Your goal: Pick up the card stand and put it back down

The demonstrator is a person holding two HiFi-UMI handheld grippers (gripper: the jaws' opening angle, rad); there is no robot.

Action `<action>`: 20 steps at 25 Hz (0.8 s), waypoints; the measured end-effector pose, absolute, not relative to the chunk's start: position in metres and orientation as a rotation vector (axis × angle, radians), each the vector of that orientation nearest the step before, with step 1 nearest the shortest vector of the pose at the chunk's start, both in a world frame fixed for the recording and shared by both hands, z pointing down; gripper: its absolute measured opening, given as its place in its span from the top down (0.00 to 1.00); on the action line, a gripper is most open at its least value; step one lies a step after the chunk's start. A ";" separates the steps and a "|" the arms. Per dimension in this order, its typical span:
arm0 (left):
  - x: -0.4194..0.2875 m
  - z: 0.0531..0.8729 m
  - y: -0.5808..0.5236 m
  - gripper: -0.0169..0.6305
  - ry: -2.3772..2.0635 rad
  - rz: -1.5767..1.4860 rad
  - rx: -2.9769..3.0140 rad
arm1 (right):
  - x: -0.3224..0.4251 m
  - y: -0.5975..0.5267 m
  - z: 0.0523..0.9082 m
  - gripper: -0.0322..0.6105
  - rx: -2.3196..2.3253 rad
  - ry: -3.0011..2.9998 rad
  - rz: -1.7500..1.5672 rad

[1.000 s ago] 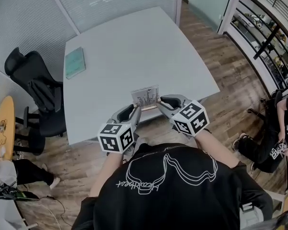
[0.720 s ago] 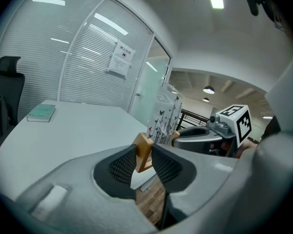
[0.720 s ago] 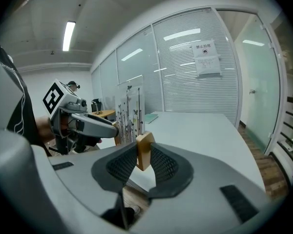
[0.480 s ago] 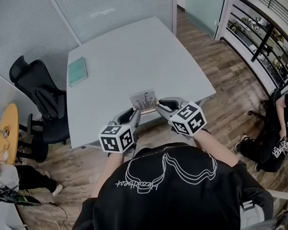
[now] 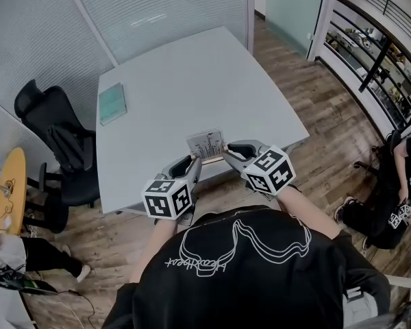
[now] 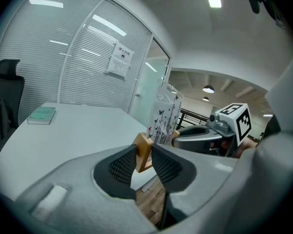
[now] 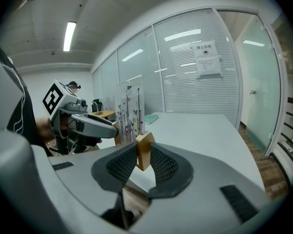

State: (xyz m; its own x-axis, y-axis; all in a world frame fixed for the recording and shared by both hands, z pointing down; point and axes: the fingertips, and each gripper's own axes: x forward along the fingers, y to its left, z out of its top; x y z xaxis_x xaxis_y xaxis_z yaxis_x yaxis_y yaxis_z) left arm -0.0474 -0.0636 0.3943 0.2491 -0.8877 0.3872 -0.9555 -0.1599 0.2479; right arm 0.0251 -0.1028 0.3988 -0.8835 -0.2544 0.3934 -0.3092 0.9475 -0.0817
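Left gripper (image 5: 194, 161), right gripper (image 5: 227, 151) clamping card stand (image 5: 206, 144) (print illegible), at table (image 5: 178, 81) edge

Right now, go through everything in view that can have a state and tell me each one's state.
card stand, upright, held by both wooden ends, apparently just off the table.
left hand-held gripper, shut on one wooden end of the card stand.
right hand-held gripper, shut on the other wooden end.
teal notebook, closed, lying flat on the table.
office chair, empty, beside the table.
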 end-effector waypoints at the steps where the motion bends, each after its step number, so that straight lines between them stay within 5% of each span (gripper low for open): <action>1: -0.047 0.395 -0.065 0.81 -1.675 0.209 2.093 | 0.025 -0.104 0.399 0.81 0.410 -2.715 0.200; 20: -0.074 0.411 -0.107 0.81 -1.586 0.246 2.101 | -0.002 -0.147 0.414 0.81 0.445 -2.695 0.234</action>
